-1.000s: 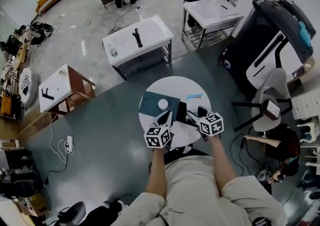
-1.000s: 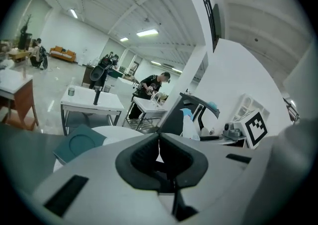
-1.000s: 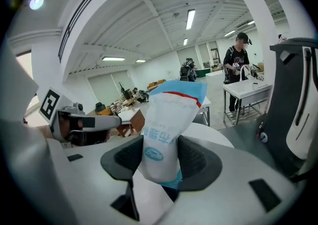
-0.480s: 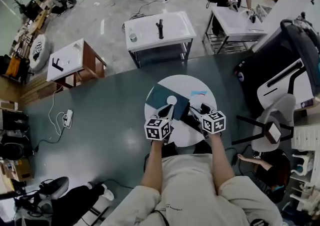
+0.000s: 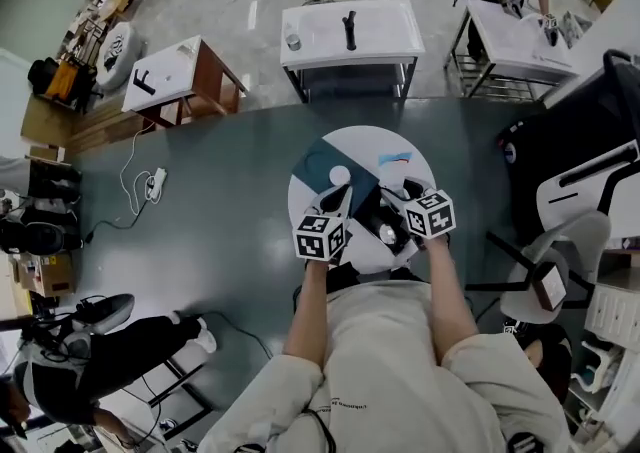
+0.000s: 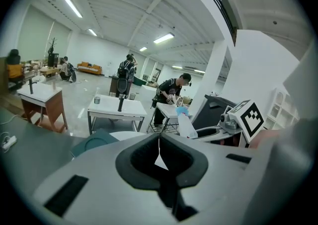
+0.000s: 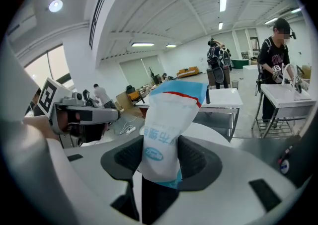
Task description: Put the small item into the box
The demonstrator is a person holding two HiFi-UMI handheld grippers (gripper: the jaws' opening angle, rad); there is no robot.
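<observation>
While the right gripper (image 7: 160, 157) clamps a white packet with a blue top and a red stripe (image 7: 166, 124) between its dark pads, the left gripper (image 6: 159, 144) has its jaws drawn together with nothing between them, only a hairline slit showing at the tips. In the right gripper view the packet stands up out of the jaws, held by its lower part, and fills the middle of the frame.

In the head view both grippers sit at the middle of the frame over a round white table (image 5: 370, 141), the left gripper (image 5: 338, 203) at the left and the right gripper (image 5: 408, 191) at the right, each with its marker cube toward the person. The packet (image 5: 396, 159) juts forward from the right gripper, above the tabletop. A dark teal box (image 5: 318, 163) lies on the left part of the table, just ahead of the left gripper and apart from the packet; a small white round object (image 5: 340, 176) shows against its dark surface.

From the left gripper view the box (image 6: 94, 143) lies at the lower left and the packet (image 6: 186, 123) rises right of centre.

A white rectangular table (image 5: 350, 31) stands in the upper middle of the head view.
</observation>
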